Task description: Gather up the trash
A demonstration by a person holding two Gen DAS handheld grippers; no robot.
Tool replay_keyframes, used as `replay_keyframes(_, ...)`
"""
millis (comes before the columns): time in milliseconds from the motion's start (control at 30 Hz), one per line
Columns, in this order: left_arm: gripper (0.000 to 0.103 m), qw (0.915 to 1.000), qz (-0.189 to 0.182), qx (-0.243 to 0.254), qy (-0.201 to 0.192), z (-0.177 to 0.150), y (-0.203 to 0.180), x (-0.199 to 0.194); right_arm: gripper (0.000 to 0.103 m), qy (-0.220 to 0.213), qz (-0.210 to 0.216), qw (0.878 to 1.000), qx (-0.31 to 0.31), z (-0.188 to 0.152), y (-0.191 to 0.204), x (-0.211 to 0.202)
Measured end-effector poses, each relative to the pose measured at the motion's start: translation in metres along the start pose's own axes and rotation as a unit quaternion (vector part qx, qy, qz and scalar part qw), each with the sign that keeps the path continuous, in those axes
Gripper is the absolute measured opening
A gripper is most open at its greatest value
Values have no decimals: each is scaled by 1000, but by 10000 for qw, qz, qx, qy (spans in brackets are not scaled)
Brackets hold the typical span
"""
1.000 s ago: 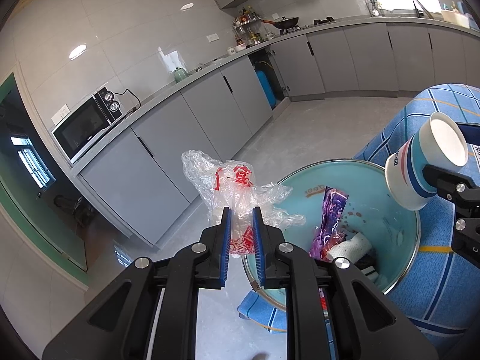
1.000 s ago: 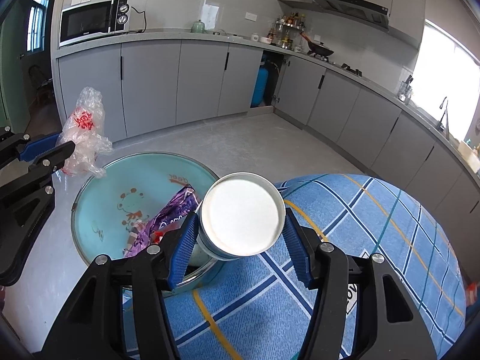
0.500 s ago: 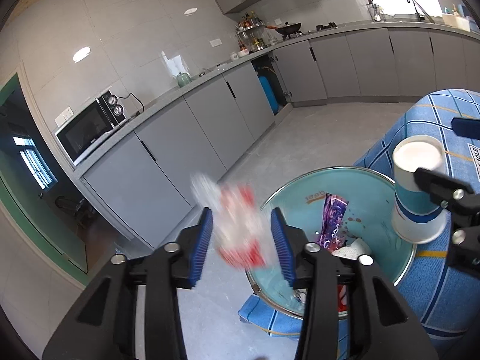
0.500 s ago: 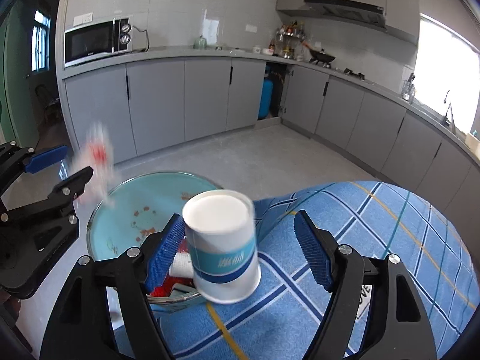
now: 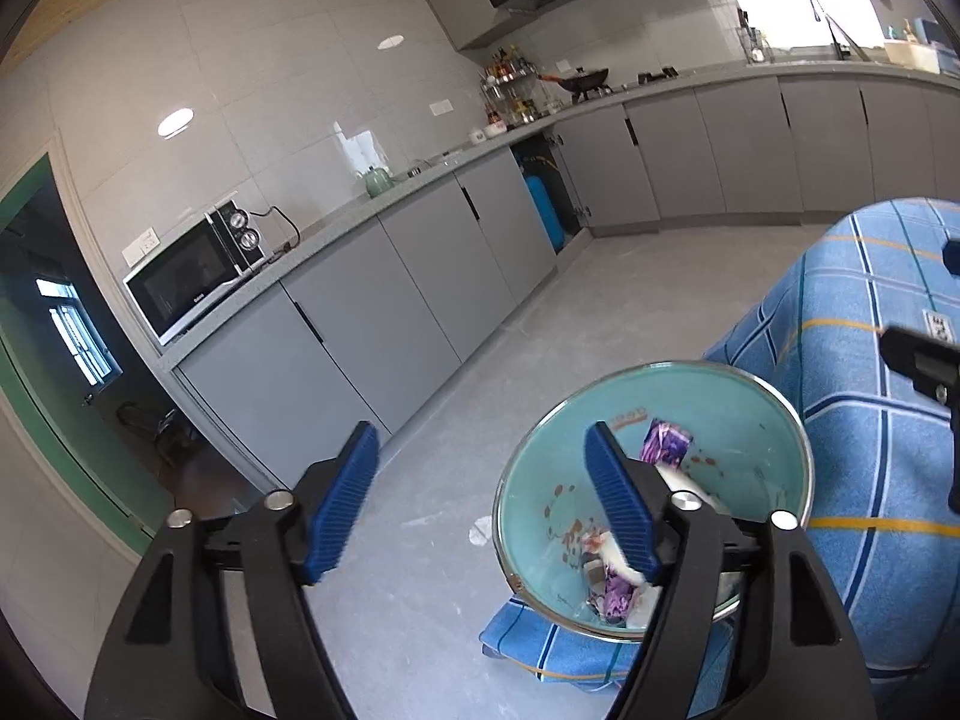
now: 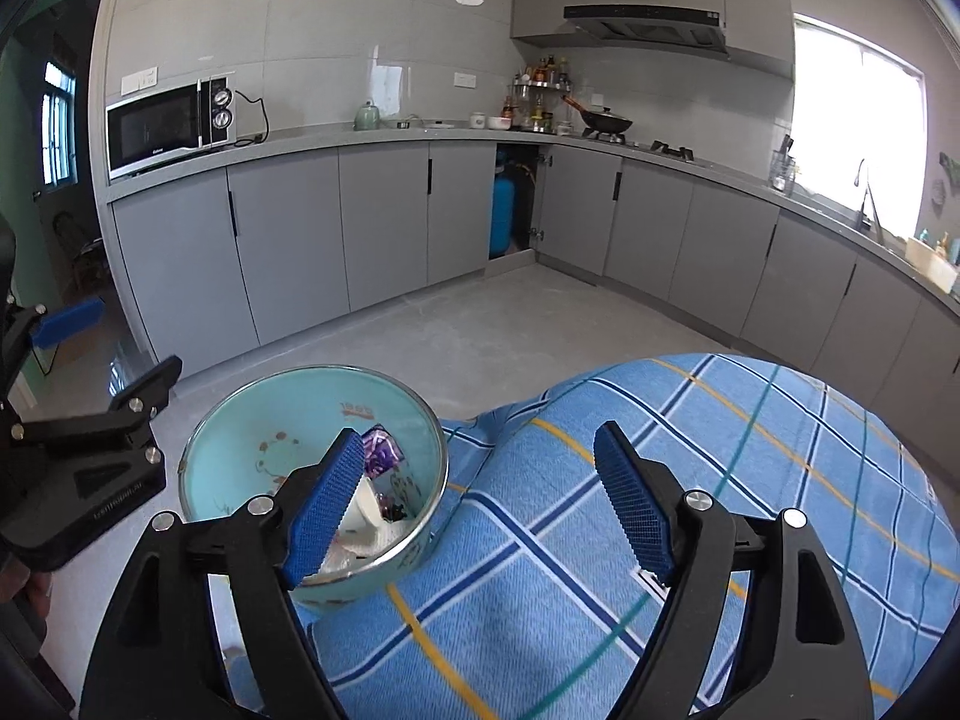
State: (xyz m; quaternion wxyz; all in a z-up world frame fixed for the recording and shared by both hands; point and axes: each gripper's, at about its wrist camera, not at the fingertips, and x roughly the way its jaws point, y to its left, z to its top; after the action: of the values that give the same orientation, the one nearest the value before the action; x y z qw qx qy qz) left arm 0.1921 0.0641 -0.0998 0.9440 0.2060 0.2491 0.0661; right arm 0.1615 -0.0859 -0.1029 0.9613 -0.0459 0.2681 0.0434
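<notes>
The left claw (image 5: 480, 492) was held tilted downward beside the one round teal enamel basin (image 5: 774, 414); its jaws had just been opening and stood wide, nothing between them. The right claw (image 6: 480, 480) was angled down over the blue plaid cloth (image 6: 750, 450), jaws likewise just opened wide and empty. One purple wrapper (image 6: 381, 453) and one white paper cup (image 6: 366, 507) lay inside the basin.

Turquoise basin (image 6: 240, 438), blue plaid tablecloth (image 6: 690, 420), apparently purple wrapper (image 6: 381, 456).

Blue plaid tablecloth (image 6: 690, 450) carries a trash-filled teal basin (image 6: 240, 438).
</notes>
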Motion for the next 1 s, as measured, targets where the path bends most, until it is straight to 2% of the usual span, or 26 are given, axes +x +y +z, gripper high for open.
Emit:
replay_keyframes(67,78,9999,69,-133,-82,2,6,-9,78,-61,-41,10000,22,-2,0,-10)
replay_keyframes(267,80,9980,-26,-598,-197,2,29,-33,81,-279,-44,9995,105,-1,2,-38)
replay_keyframes(333,86,9975,4,-659,-238,3,33,-39,81,-346,-59,9993,100,0,4,-48)
replay_keyframes(633,90,9957,22,-751,-544,11,41,-66,83,-560,-119,9983,138,2,1,-74)
replay_keyframes(1000,93,9944,40,-840,-642,15,46,-72,84,-657,-172,9976,150,2,-3,-85)
